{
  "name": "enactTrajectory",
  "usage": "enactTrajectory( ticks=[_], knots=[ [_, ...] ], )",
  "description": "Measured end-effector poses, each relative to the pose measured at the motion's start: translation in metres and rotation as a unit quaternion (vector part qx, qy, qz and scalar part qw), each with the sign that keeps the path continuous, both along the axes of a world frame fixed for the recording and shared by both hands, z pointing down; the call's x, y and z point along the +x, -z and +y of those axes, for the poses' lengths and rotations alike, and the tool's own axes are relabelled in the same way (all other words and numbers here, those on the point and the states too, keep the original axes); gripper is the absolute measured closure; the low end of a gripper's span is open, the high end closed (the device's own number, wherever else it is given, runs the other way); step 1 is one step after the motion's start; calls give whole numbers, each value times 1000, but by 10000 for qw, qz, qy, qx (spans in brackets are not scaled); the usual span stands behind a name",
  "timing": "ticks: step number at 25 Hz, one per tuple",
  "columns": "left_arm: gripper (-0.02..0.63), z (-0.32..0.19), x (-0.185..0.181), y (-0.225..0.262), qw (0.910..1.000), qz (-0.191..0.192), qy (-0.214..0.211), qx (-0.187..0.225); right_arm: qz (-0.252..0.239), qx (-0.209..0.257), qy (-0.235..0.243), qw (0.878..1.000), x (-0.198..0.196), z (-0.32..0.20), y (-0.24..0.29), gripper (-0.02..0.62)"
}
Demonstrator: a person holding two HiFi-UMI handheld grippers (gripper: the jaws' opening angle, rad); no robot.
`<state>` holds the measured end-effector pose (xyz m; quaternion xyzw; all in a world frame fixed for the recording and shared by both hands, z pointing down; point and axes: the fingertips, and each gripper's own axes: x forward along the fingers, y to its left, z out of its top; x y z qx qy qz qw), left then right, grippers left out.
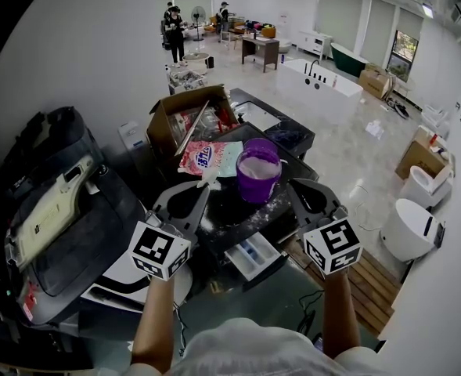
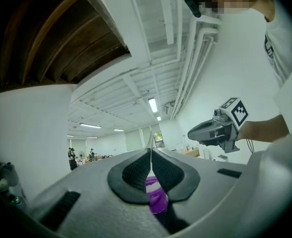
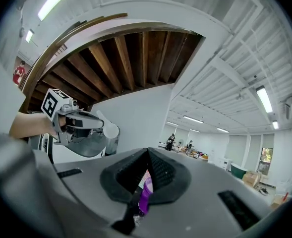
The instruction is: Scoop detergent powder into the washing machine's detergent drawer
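A purple bucket [image 1: 258,171] of white powder stands on the dark washing machine top [image 1: 228,214]. It shows through the jaw gaps as purple bucket [image 2: 156,197] and purple bucket [image 3: 145,198]. The white detergent drawer [image 1: 252,255] sticks out open below the front edge. My left gripper [image 1: 205,185] is shut on a white scoop [image 1: 210,178], left of the bucket; the right gripper view shows that scoop [image 3: 108,128] raised at its tip. My right gripper [image 1: 293,184] hovers just right of the bucket, jaws closed on nothing. A pink and white detergent bag [image 1: 209,157] lies behind.
An open cardboard box [image 1: 185,114] sits behind the bag. A black bag [image 1: 54,210] fills the left side. A white toilet [image 1: 412,227] and a wooden floor panel [image 1: 371,284] are at the right. People stand far back in the room.
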<state>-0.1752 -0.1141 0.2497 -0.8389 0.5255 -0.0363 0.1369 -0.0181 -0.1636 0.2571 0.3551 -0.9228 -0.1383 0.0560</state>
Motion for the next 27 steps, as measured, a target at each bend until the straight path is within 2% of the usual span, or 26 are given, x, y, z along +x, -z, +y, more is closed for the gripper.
enactTrajectory(
  ticks=[22,27],
  knots=[
    [591,4,10,-25,9995,-57,-144,-292,267,-242,-11,9994,3,1,-29,591],
    [591,-1,9,-34,9990,-193,-206,-334,369,-269,30,9990,-5,-4,-40,591]
  ],
)
